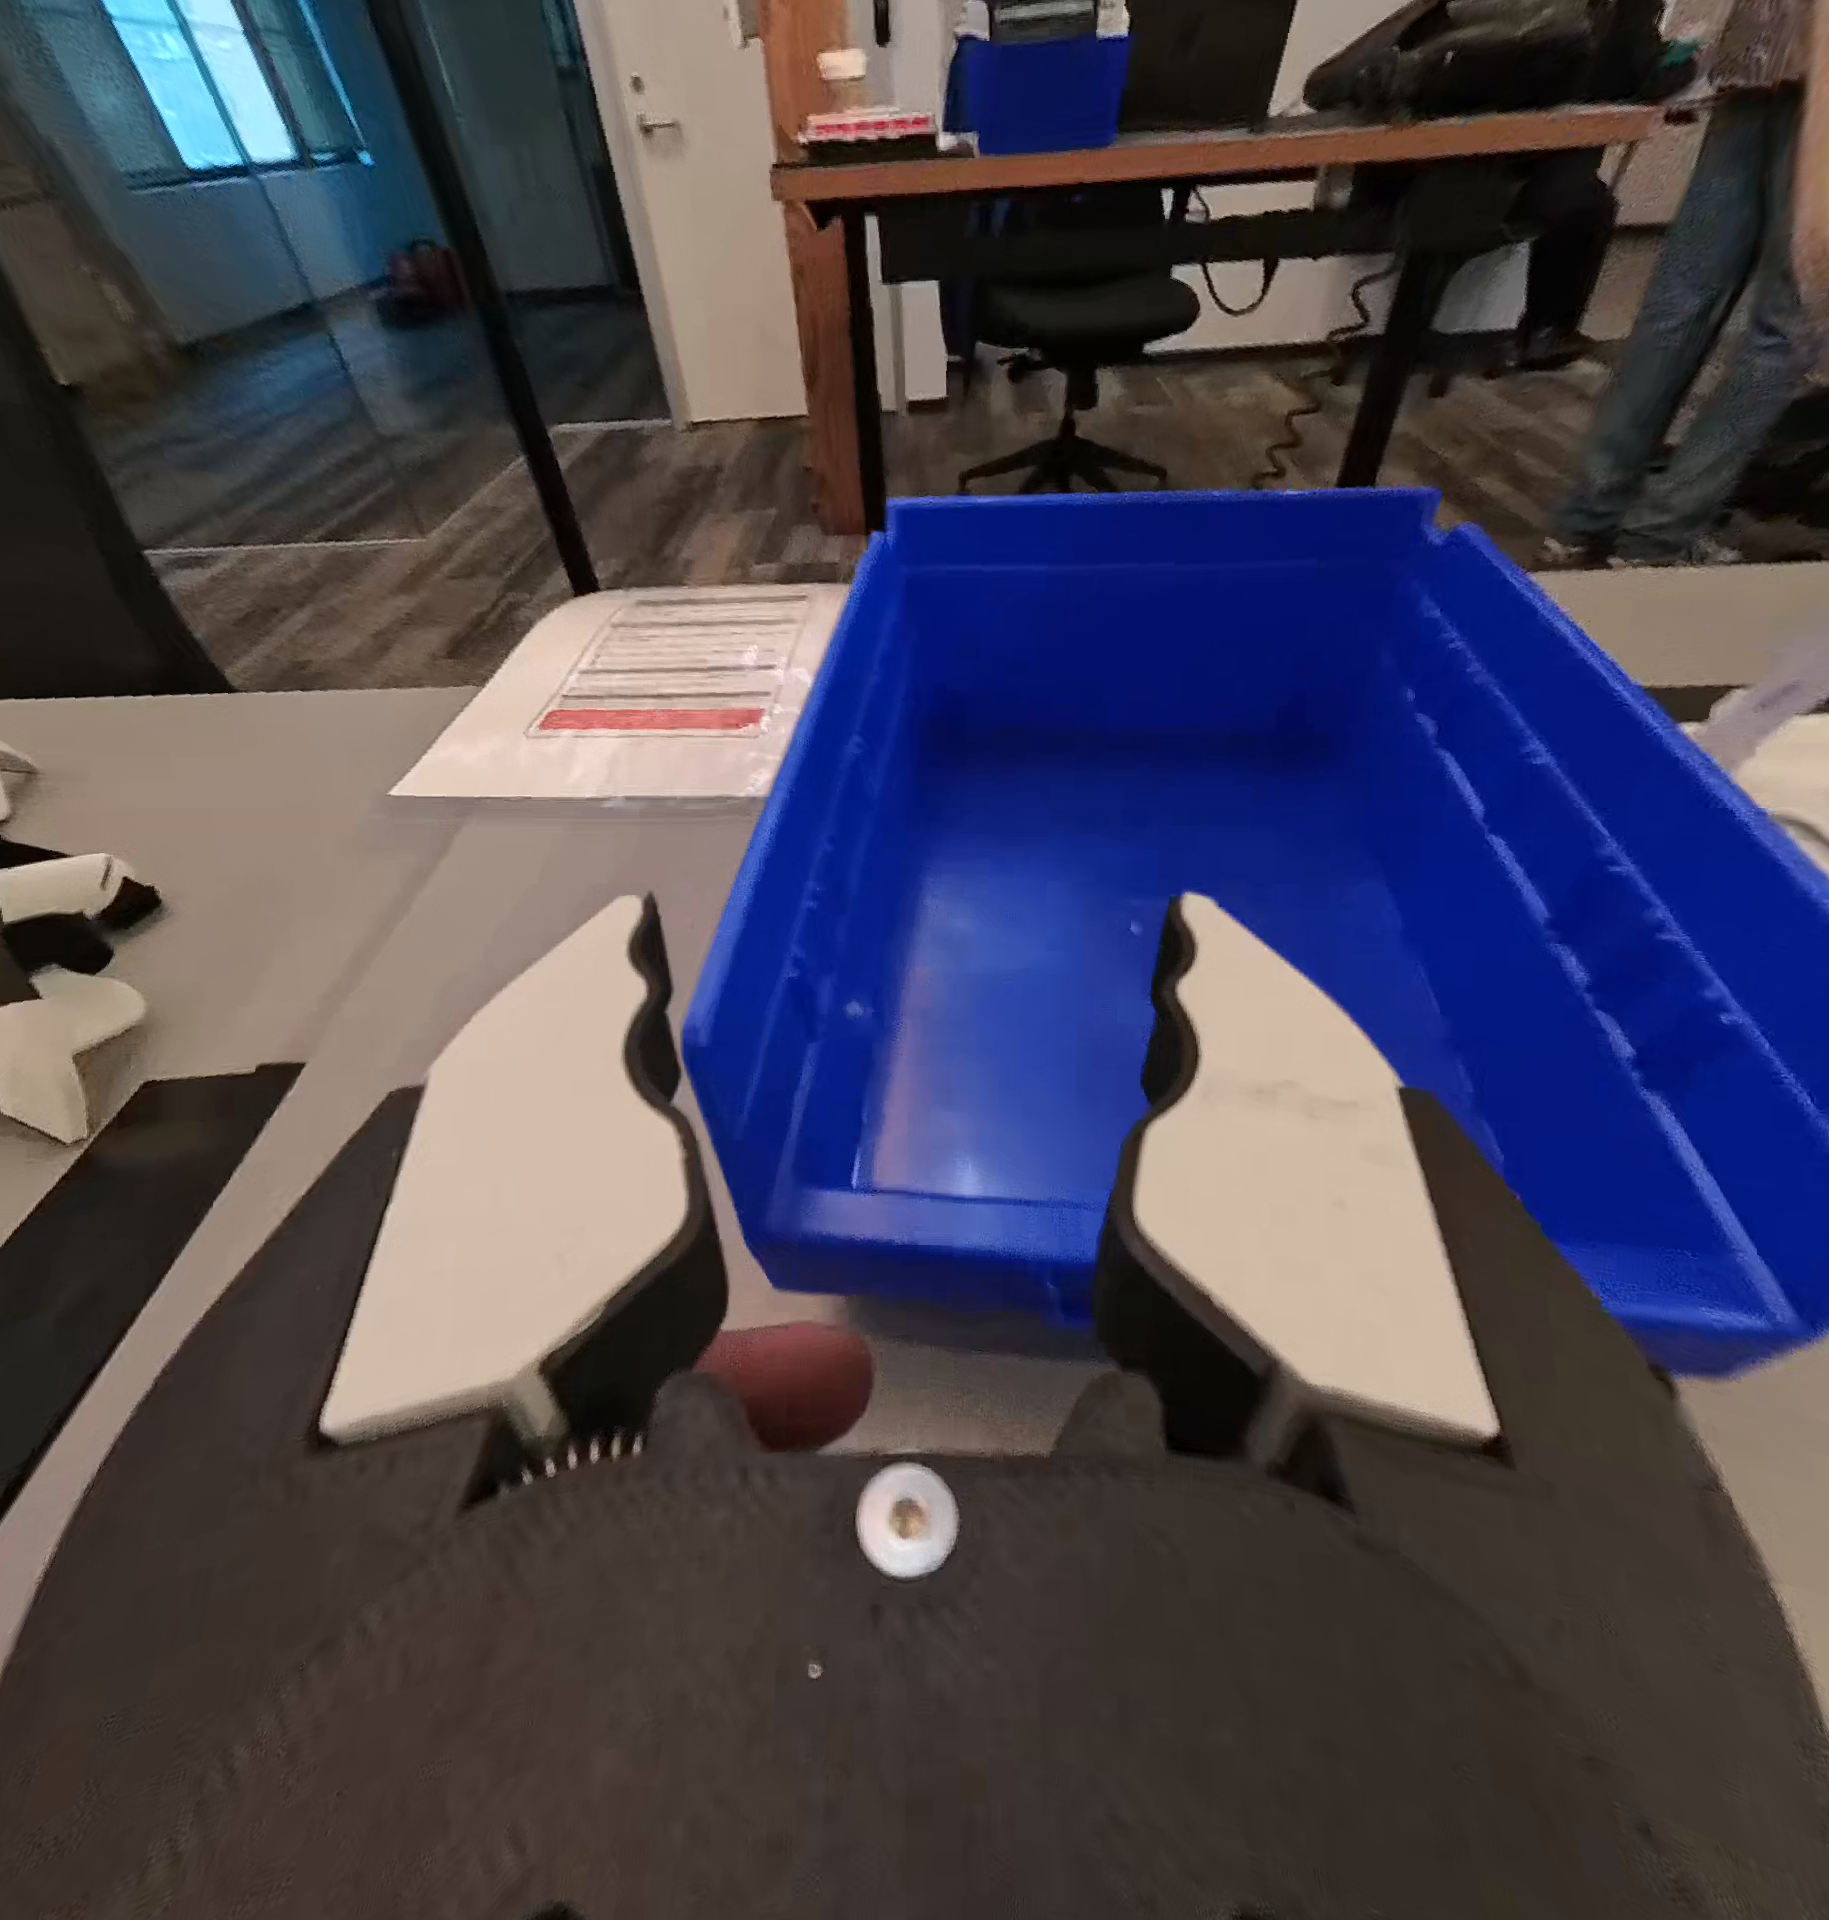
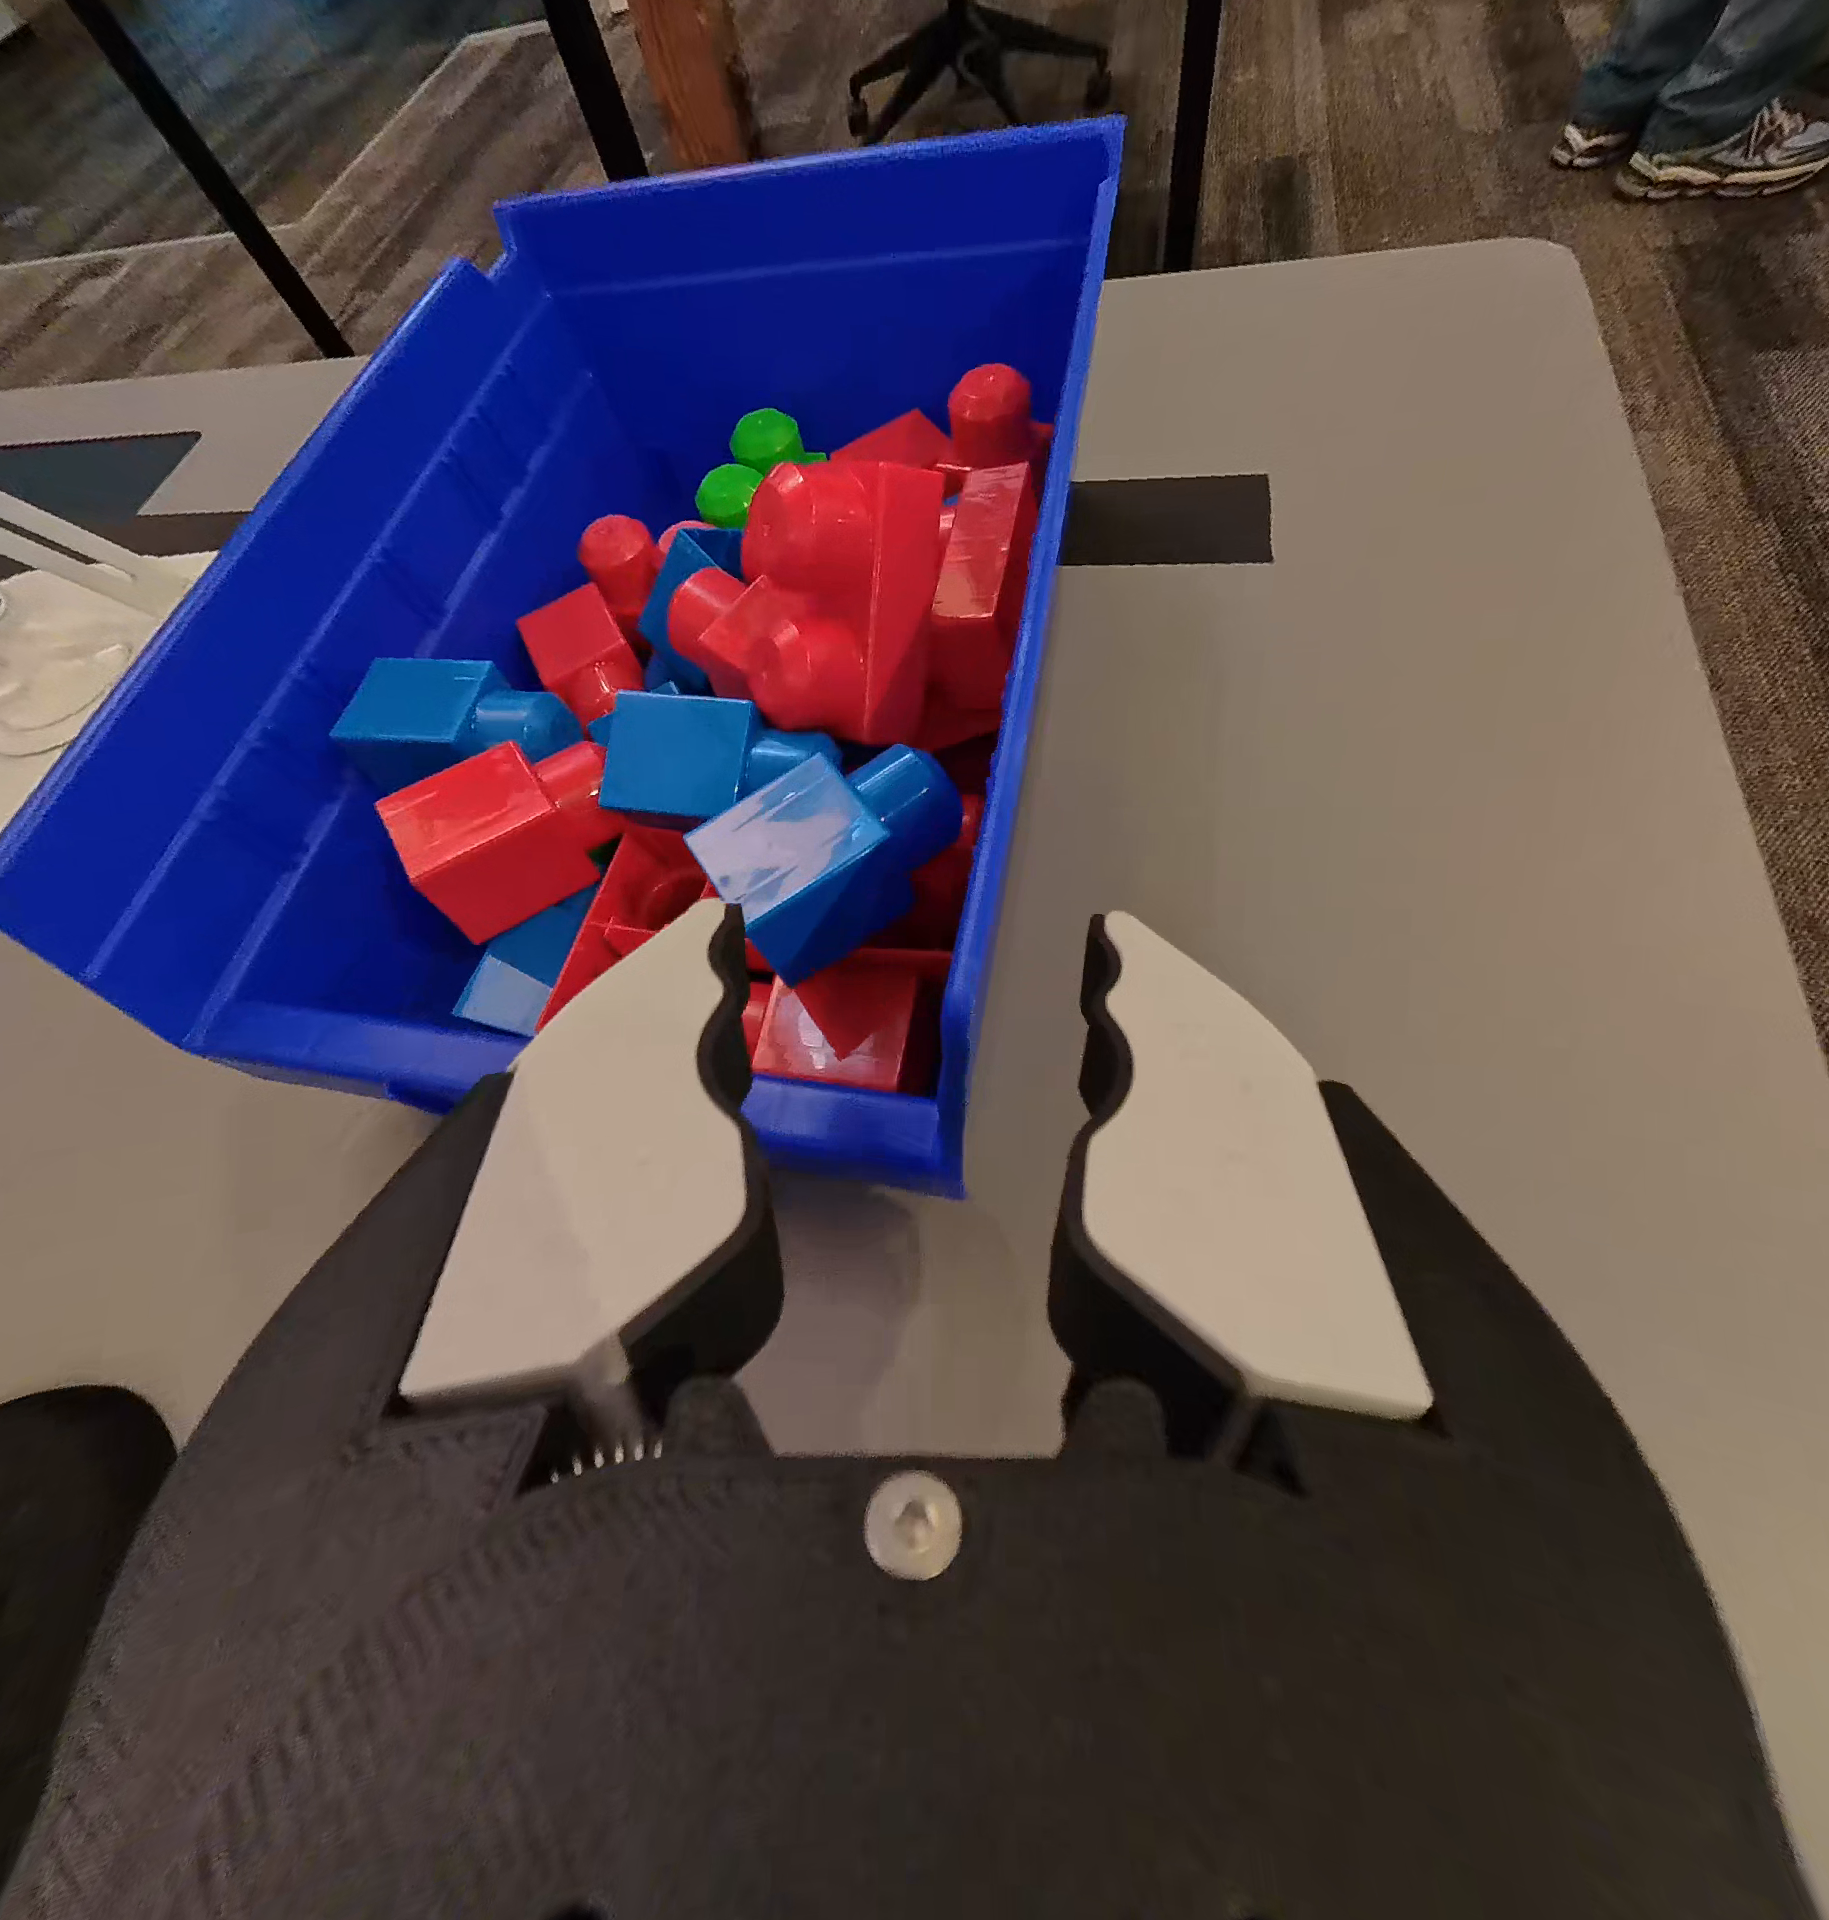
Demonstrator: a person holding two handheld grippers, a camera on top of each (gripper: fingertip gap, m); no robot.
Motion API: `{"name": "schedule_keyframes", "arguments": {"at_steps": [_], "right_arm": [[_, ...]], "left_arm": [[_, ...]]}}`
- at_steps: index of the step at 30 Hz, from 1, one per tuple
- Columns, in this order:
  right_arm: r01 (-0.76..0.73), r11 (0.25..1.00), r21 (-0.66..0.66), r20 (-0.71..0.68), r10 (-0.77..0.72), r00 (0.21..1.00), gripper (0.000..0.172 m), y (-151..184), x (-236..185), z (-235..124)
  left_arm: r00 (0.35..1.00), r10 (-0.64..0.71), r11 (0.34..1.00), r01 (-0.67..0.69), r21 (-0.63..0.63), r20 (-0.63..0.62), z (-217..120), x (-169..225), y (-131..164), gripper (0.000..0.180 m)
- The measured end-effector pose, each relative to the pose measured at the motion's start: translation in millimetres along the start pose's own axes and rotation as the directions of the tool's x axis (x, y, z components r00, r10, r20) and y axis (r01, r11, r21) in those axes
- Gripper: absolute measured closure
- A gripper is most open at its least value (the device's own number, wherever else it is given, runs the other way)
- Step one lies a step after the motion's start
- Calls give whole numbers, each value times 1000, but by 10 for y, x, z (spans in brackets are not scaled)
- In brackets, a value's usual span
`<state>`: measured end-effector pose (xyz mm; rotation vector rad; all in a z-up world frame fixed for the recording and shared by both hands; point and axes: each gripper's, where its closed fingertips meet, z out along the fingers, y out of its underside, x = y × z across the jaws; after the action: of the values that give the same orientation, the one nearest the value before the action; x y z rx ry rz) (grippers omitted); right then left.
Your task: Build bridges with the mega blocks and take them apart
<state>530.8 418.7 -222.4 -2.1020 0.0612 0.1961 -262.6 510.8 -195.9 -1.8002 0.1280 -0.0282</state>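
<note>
Blocks (image 2: 785, 665), red, blue and green, lie heaped in a blue bin (image 2: 266, 790) at centre frame; no bridge is visible, so building appears not yet begun. Right gripper (image 2: 905, 935) and left gripper (image 1: 915, 914), above an empty bin (image 1: 785, 1039), gape, holding nothing.

– Left gripper (image 1: 915, 935)?
– Jaws spread wide, nothing between the pads, angled forward and downward.
– Right gripper (image 2: 910, 956)?
– Jaws also apart, narrower than the left, grasp bare, tilted downward likewise.
</note>
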Motion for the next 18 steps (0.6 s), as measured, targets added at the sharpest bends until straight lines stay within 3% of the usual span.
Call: {"name": "schedule_keyframes", "arguments": {"at_steps": [5,12,15,18], "right_arm": [[19,999,-37,1,-19,1000,121,57,-33,142],[40,996,-79,-19,-42,999,144,120,21,269],[49,995,-90,-19,-51,999,150,121,56,270],[64,992,-105,-17,-66,998,154,139,80,294]], "left_arm": [[992,124,991,-122,-56,21,236,-25,101,107],[979,139,986,-123,-113,148,363,-328,153,131],[971,112,990,-91,-107,210,345,-531,133,110],[987,96,982,-73,-176,130,456,-513,293,115]]}}
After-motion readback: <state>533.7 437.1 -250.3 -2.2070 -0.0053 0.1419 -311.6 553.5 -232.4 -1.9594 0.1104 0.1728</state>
